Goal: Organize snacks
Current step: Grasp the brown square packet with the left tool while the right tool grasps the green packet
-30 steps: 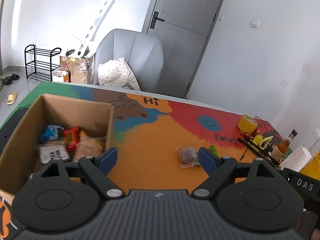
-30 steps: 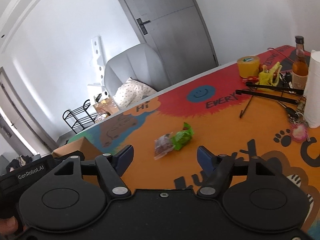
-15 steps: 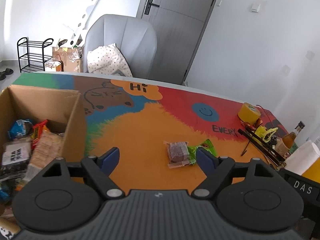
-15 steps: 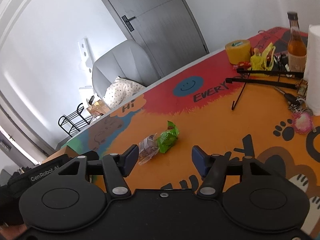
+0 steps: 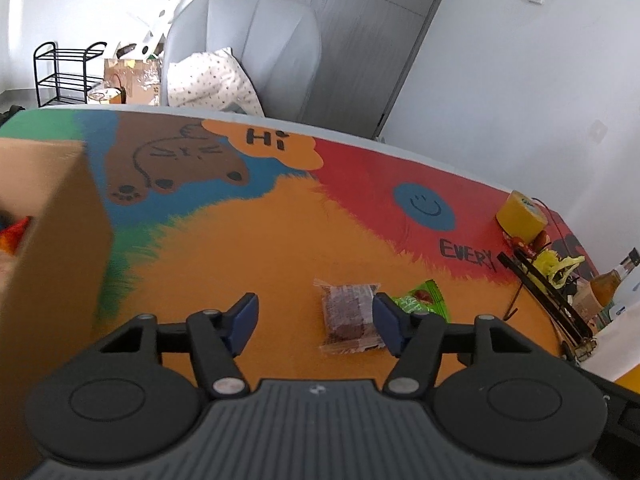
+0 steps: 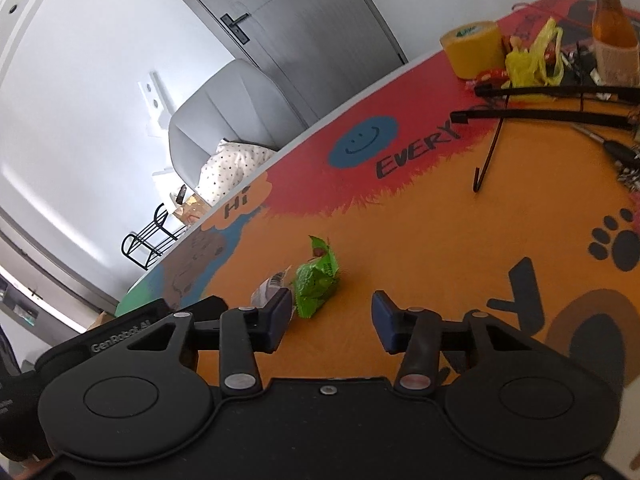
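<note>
My left gripper (image 5: 316, 318) hovers over the orange tabletop (image 5: 248, 252), its jaws spread but just now closing, the brown snack (image 5: 347, 314) lying on the table between the blue pads, untouched. My right gripper (image 6: 330, 316), jaws likewise apart and narrowing, hangs just short of the green packet (image 6: 316, 278), which lies beside the brown one. Farther off, the cardboard box (image 5: 52, 240) holding other snacks stands at left, with tape (image 6: 472, 48) and a bottle (image 6: 612, 24) far right.
</note>
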Demonstrator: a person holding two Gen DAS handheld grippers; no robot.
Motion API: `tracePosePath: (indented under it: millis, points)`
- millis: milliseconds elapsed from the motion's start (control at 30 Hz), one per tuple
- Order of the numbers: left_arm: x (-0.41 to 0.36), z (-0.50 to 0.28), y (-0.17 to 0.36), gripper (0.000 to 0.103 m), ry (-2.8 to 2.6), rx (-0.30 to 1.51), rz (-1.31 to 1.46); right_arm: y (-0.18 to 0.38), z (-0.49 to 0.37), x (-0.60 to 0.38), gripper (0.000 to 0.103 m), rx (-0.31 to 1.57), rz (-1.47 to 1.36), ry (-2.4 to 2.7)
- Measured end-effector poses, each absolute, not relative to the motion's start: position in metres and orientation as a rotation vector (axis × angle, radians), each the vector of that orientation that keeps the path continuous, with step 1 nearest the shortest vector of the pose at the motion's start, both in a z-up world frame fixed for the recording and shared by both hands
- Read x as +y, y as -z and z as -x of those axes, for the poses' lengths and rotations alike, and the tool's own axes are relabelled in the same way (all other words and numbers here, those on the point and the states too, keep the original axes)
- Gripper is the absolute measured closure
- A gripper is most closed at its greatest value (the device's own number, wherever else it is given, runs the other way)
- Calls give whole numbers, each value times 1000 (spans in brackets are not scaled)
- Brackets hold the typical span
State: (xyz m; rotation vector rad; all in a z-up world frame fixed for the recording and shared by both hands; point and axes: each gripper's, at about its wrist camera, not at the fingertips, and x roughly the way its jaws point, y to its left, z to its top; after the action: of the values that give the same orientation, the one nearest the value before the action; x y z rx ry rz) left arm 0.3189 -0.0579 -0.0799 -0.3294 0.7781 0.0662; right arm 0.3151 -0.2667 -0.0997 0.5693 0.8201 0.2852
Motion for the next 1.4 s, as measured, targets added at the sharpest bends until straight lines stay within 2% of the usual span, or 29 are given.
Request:
tracePosePath:
  millis: [167, 700, 733, 767, 800, 867, 1400]
  points:
    - [-64, -337, 95, 48, -76, 811, 345, 110, -328, -267, 56, 839, -594, -284]
    - [-69, -356, 107, 52, -52, 830, 422, 121, -340, -274, 56, 850, -649, -268]
    - [-71, -356, 107, 54, -53, 828, 416, 121, -339, -274, 56, 851, -651, -270]
    - [-69, -356, 108, 65, -60, 830, 423, 121, -340, -274, 56, 853, -654, -271]
    - [-67, -357, 108, 69, -59, 833, 438, 121, -340, -273, 56, 854, -654, -273]
    - [-63, -357, 108, 71, -58, 836, 444, 122, -342, -270, 56, 855, -649, -273]
    - [-21, -343, 103, 73, -142, 816, 478, 118, -364, -228, 52, 840, -529, -238]
